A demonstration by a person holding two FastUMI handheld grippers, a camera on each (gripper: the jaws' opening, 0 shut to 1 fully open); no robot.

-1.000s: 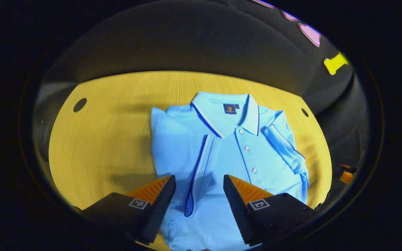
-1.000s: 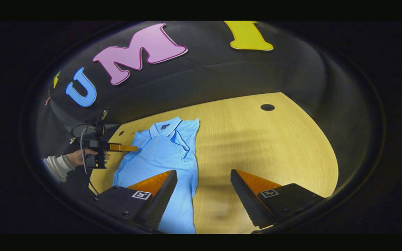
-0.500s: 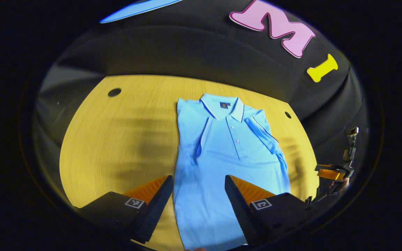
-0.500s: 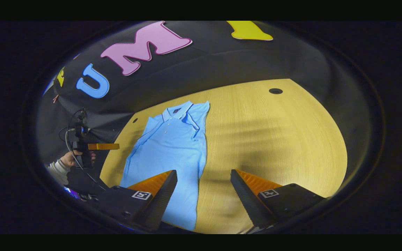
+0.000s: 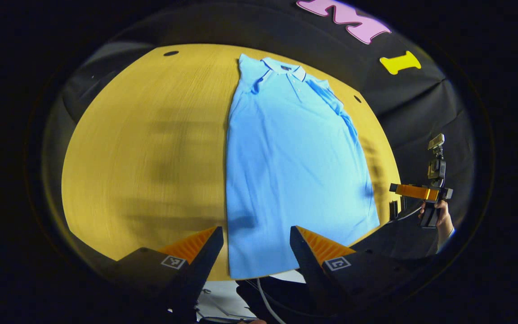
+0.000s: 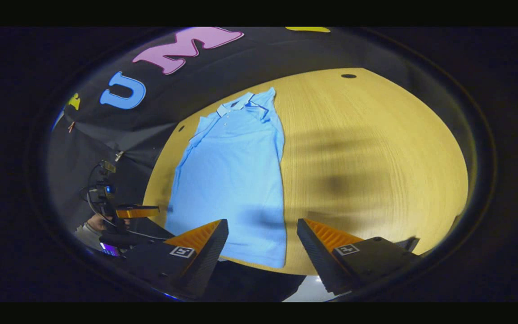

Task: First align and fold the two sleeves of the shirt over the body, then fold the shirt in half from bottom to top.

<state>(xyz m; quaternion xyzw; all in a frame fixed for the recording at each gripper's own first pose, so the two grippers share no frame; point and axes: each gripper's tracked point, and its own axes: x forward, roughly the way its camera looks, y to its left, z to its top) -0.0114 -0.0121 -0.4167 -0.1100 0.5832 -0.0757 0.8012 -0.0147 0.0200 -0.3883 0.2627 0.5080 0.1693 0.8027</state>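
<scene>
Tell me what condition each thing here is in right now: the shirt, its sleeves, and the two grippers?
Shirt: flat on the table, face up, not yet folded in half.
Sleeves: both folded in over the body.
Left gripper: open, empty, near the hem.
Right gripper: open, empty, near the hem.

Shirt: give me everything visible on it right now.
The shirt is a light blue polo of knit-looking fabric with a dark-edged collar and buttoned placket. It lies flat and face up on the wooden table, collar toward the far edge, hem at the near edge. Both sleeves are folded in over the body. Neither gripper touches it.
</scene>
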